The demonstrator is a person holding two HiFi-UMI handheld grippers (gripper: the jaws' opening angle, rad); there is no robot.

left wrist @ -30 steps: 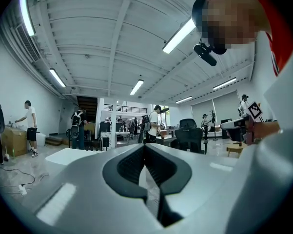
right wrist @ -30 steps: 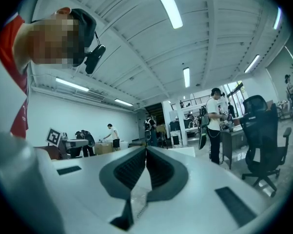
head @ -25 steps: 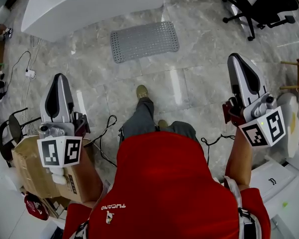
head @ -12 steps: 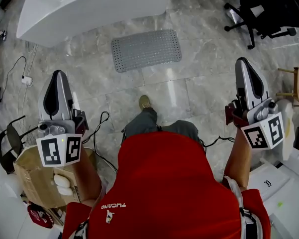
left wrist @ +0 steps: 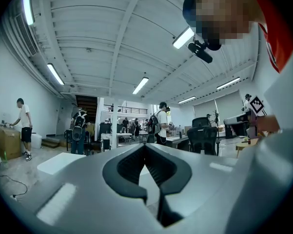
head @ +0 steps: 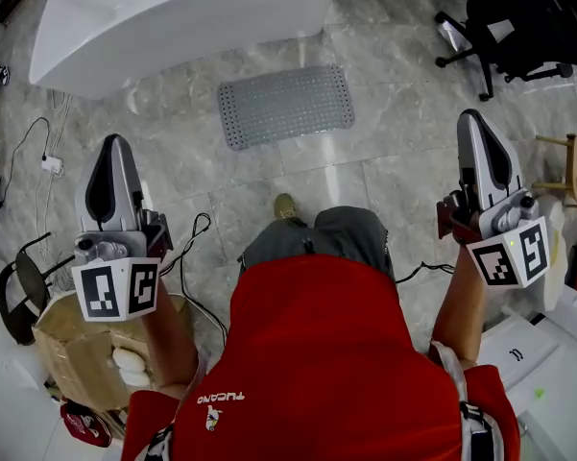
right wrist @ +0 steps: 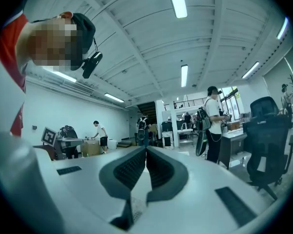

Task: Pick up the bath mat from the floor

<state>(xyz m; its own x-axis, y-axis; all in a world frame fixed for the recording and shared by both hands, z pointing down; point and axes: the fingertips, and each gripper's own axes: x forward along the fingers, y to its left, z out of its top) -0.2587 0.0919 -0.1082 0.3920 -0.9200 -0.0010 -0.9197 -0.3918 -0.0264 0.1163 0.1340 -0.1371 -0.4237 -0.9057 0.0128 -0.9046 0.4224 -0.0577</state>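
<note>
A grey perforated bath mat lies flat on the marble floor in the head view, just in front of a white bathtub. My left gripper is held up at the left, well short of the mat, jaws shut and empty. My right gripper is raised at the right, also shut with nothing in it. In the left gripper view the closed tips point out across the room, away from the floor; the right gripper view shows its closed tips doing the same. The mat is hidden in both gripper views.
A black office chair stands at the back right. A cardboard box and a black stool sit at the left, with cables on the floor. A wooden stool and white boxes are at the right. Several people stand far off.
The person has stepped forward, so the mat and tub sit lower and closer in the head view. Both grippers stayed shut and raised, the right one shifting slightly right.
</note>
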